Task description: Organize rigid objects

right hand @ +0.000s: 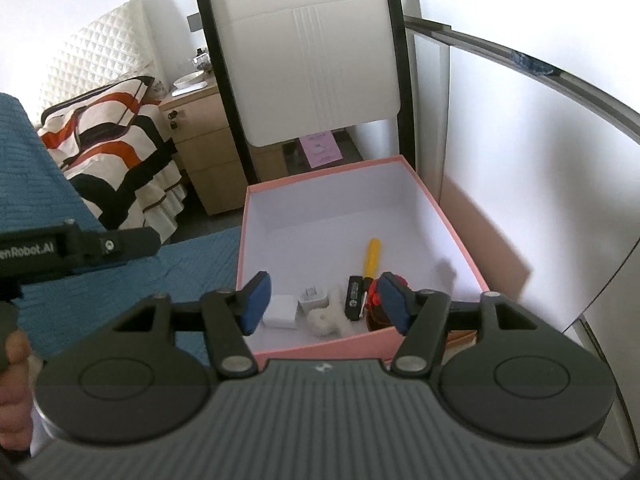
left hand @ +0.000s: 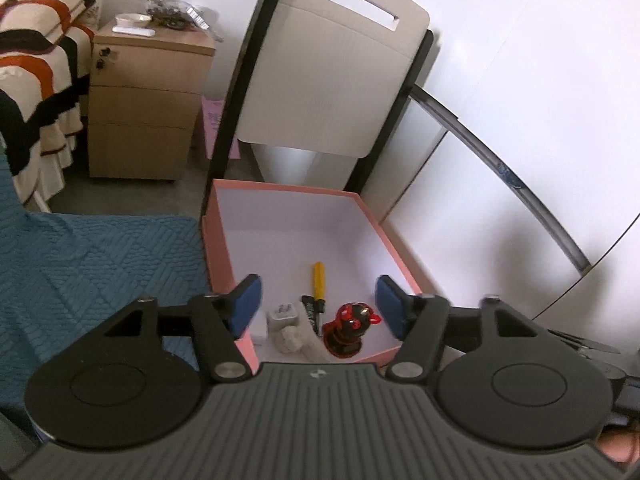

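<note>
A pink box (left hand: pixel 394 240) with a white inside stands on the table; it also shows in the right wrist view (right hand: pixel 456 216). At its near end lie a yellow-handled screwdriver (left hand: pixel 318 280), a black and red figurine (left hand: pixel 350 330), a white charger plug (left hand: pixel 283 316), a white lumpy piece (left hand: pixel 291 340) and a black stick (left hand: pixel 310 308). In the right wrist view I see the screwdriver (right hand: pixel 372 256), the plug (right hand: pixel 313 298), a white cube (right hand: pixel 282 312) and the black stick (right hand: pixel 354 296). My left gripper (left hand: pixel 318 306) is open and empty above the box's near end. My right gripper (right hand: pixel 324 304) is open and empty there too.
A blue quilted cloth (left hand: pixel 100 272) covers the surface left of the box. A white chair (left hand: pixel 328 80) stands behind the box, a wooden drawer cabinet (left hand: pixel 148 104) and a bed (left hand: pixel 36 80) further left. A white wall panel (left hand: pixel 520 160) is at the right.
</note>
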A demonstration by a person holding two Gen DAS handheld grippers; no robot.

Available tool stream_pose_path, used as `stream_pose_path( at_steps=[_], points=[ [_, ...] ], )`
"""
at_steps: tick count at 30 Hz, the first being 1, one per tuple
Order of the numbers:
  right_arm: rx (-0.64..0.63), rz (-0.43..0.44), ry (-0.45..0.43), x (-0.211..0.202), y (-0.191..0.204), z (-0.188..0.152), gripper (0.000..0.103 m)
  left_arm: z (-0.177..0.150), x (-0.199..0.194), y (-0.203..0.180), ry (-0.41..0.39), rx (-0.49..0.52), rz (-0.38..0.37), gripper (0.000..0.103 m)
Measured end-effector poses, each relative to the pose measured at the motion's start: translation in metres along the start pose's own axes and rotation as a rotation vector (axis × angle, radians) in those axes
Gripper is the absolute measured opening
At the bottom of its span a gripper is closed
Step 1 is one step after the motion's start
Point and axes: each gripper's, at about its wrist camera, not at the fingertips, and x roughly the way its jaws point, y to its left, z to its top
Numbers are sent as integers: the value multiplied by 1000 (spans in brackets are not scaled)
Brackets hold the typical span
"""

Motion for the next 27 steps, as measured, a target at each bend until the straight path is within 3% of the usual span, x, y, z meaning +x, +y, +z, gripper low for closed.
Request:
stream_pose_path(
  at_steps=[1,2,9,10,11,27],
  points=[
    [-1,-5,-1,-1,0,-1,78,-2,-3,0,-10,1,0,88],
    [-7,-13,0,-1,0,-2,88,-4,-5,0,-16,1,-2,90],
    [-3,-19,19,-3,-2,-8,89,-8,-10,0,-24,6,28,103],
    [-4,-13,19,-4,-1,-9,92,-8,-10,0,-23,4,31,103],
    [-3,-11,19,-4,-1,-10,103,-8,-11,1,-24,3,36,103],
    [8,-24,21,-5,4,-18,103,-17,-14,10,15,-16,71,103]
  ],
)
